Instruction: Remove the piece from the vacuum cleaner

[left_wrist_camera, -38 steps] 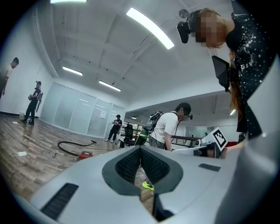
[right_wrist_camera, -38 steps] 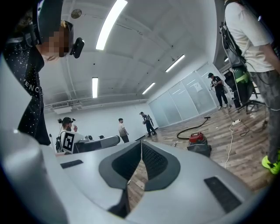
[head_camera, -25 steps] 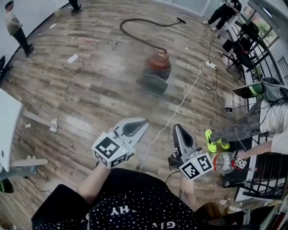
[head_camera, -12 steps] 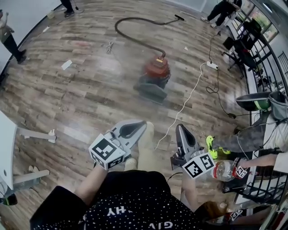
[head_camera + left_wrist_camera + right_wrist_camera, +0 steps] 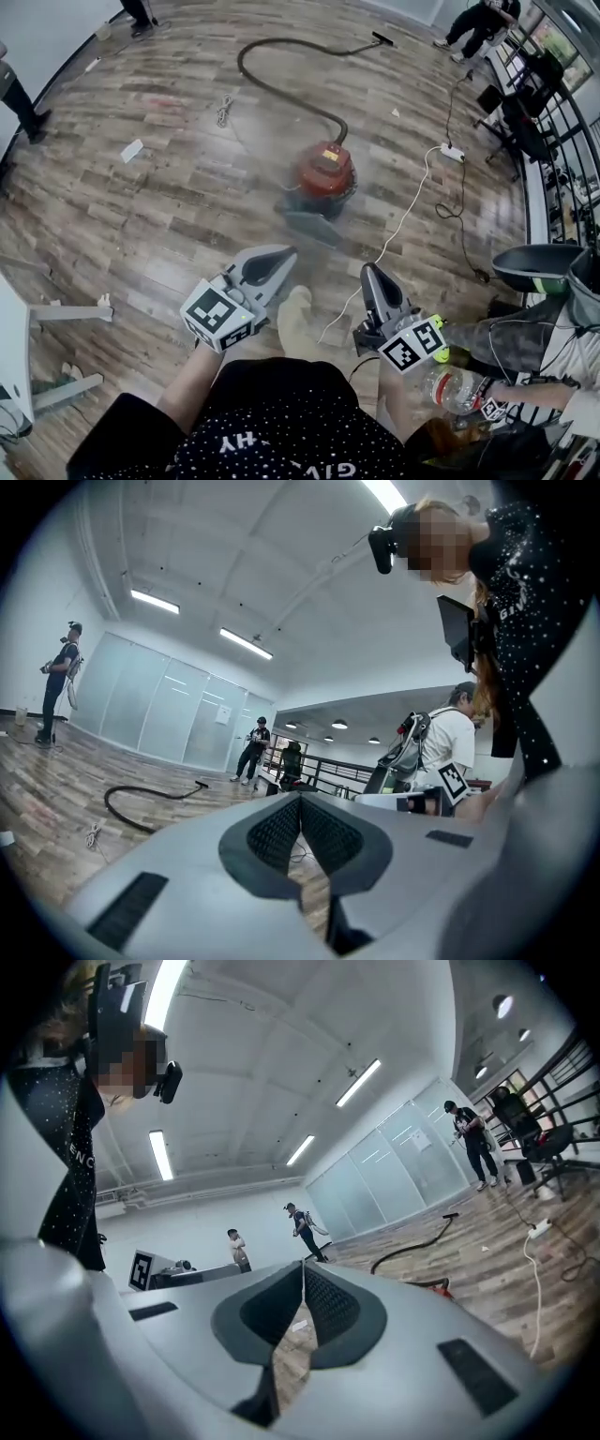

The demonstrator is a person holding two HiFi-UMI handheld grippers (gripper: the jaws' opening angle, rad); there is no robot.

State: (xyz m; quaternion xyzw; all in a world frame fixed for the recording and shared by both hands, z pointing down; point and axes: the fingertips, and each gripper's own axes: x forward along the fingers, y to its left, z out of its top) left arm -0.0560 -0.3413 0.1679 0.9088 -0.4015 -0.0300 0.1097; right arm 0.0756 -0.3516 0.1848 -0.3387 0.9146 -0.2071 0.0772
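In the middle of the wooden floor [image 5: 159,197], at the upper centre of the head view, sits the red vacuum cleaner [image 5: 325,172]. Its black hose [image 5: 272,89] loops toward the upper left and then across to a nozzle [image 5: 382,39] near the top edge. A grey part [image 5: 314,225] lies against the vacuum's near side, too blurred to make out. A white cable [image 5: 394,234] trails from a power strip [image 5: 453,152] at the right down toward the person's shoe [image 5: 295,321].

Both tools are held low in the frame, well apart from the vacuum. The left gripper [image 5: 281,255] is clenched tight with nothing between its jaws, and it points up toward the machine. The right gripper [image 5: 368,271], just right of centre, is likewise clenched and empty. A plastic bottle [image 5: 450,386] lies at the lower right.
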